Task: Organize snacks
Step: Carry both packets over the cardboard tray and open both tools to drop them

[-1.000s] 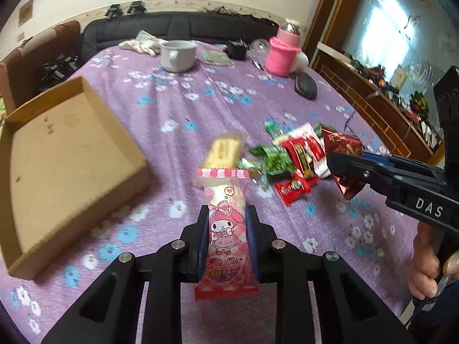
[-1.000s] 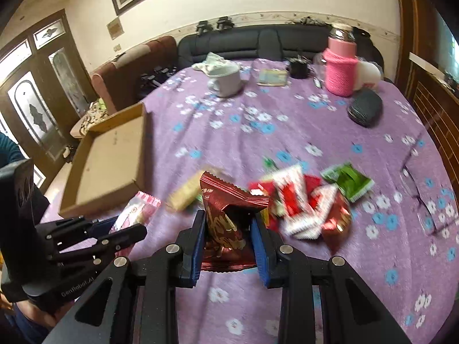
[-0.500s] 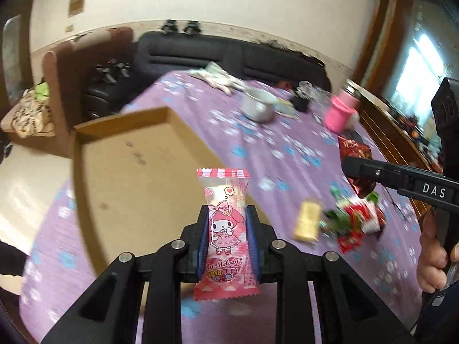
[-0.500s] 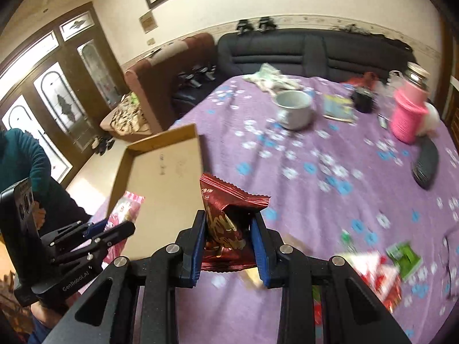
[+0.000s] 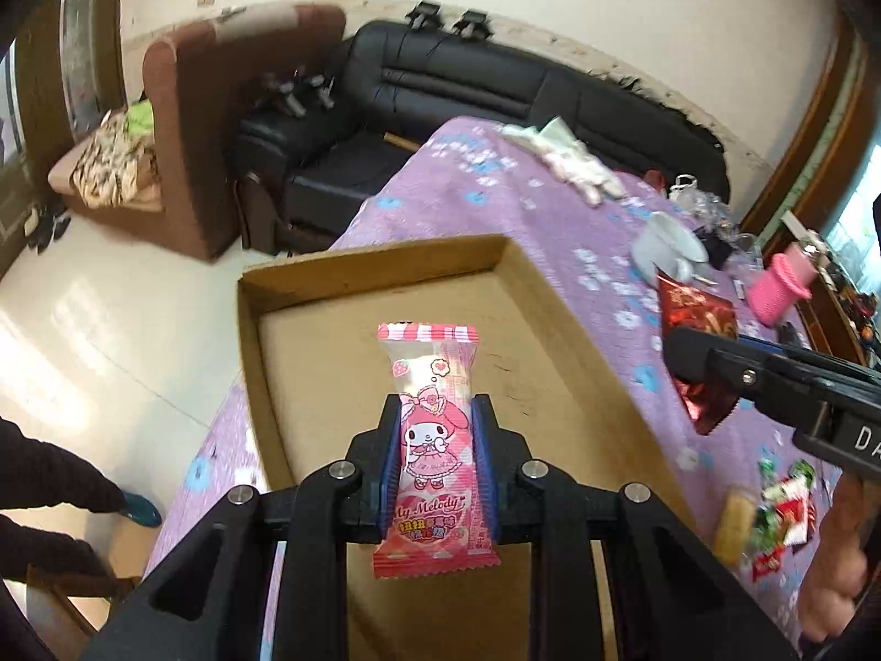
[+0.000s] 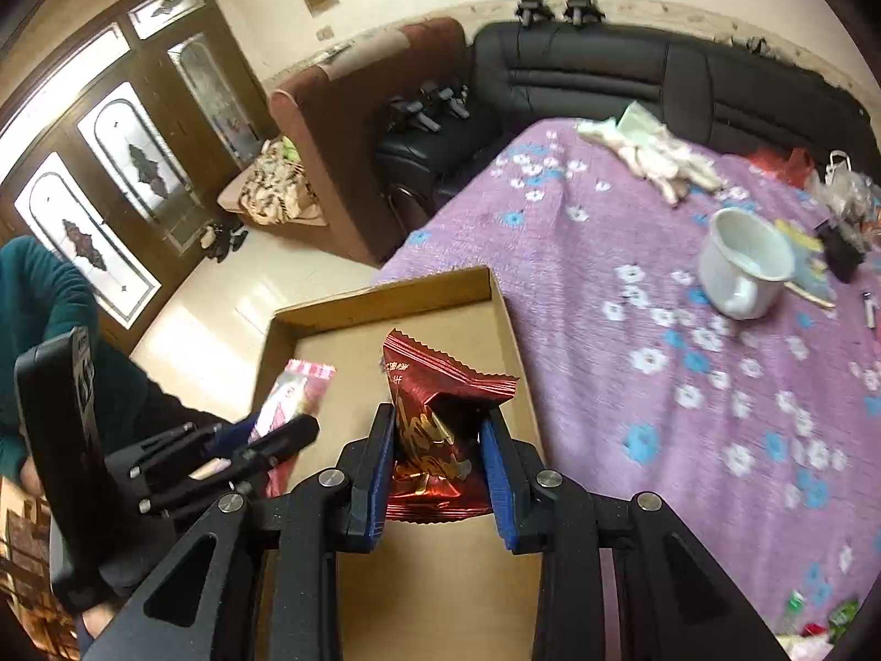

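My left gripper (image 5: 435, 413) is shut on a pink My Melody snack packet (image 5: 432, 429), held upright above the shallow cardboard box (image 5: 528, 270). My right gripper (image 6: 440, 424) is shut on a dark red foil snack bag (image 6: 440, 413), also over the cardboard box (image 6: 385, 289). In the left wrist view the right gripper (image 5: 694, 358) and its red bag (image 5: 696, 311) hang at the box's right side. The right wrist view shows the left gripper (image 6: 292, 429) with the pink packet (image 6: 297, 391) at the box's left. A loose pile of snacks (image 5: 782, 512) lies on the purple floral tablecloth (image 6: 633, 385).
The box sits at the table's near-left corner, beside the drop to the tiled floor (image 5: 110, 330). A white mug (image 6: 743, 264), a pink bottle (image 5: 782, 286), a cloth (image 6: 655, 154) and small items stand farther back. A black sofa (image 6: 661, 77) and brown armchair (image 6: 352, 110) are behind.
Both grippers have swung left from the snack pile to above the cardboard box, each still holding its snack. The pile now lies far to the right.
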Motion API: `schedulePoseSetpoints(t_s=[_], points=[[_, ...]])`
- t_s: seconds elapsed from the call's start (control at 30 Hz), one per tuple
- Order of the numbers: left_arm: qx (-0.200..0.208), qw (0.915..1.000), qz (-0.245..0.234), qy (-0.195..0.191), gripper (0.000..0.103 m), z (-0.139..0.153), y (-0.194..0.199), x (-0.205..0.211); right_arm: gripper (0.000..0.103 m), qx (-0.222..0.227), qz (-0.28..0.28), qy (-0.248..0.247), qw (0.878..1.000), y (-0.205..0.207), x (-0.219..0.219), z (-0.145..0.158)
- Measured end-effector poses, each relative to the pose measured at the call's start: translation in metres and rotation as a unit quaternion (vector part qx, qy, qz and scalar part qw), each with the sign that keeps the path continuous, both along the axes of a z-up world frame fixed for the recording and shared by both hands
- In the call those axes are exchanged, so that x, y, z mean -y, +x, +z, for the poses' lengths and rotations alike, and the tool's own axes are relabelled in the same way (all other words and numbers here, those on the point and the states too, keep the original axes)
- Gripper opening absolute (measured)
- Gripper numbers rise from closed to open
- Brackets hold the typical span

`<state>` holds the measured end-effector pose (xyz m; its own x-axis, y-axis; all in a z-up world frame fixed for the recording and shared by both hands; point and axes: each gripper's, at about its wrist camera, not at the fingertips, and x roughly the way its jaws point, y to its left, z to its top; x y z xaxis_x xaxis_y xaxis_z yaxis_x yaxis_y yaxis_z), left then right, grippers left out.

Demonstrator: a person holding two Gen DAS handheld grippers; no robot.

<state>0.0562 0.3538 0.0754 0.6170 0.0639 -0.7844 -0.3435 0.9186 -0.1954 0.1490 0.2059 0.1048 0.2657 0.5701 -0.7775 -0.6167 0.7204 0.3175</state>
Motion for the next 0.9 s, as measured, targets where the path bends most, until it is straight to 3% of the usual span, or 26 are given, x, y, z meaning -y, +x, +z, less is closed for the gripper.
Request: schedulePoseSetpoints(t_s=[0.27, 0.83, 0.9], points=[[-0.025, 0.9989, 0.027, -0.029, 0.023, -0.031, 0.023, -0.028, 0.033, -0.04, -0.005, -0.009, 0.999, 0.021, -0.041, -0.041], [-0.038, 0.9985, 0.035, -0.021, 0.024, -0.039, 0.027, -0.027, 0.035, -0.071, -0.021, -0.009, 0.997, 0.028, -0.05, -0.071], [-0.037, 0.9985, 0.034, -0.021, 0.032, -0.039, 0.027, -0.027, 0.036, -0.075, -0.018, -0.004, 0.997, 0.029, -0.047, -0.071]])
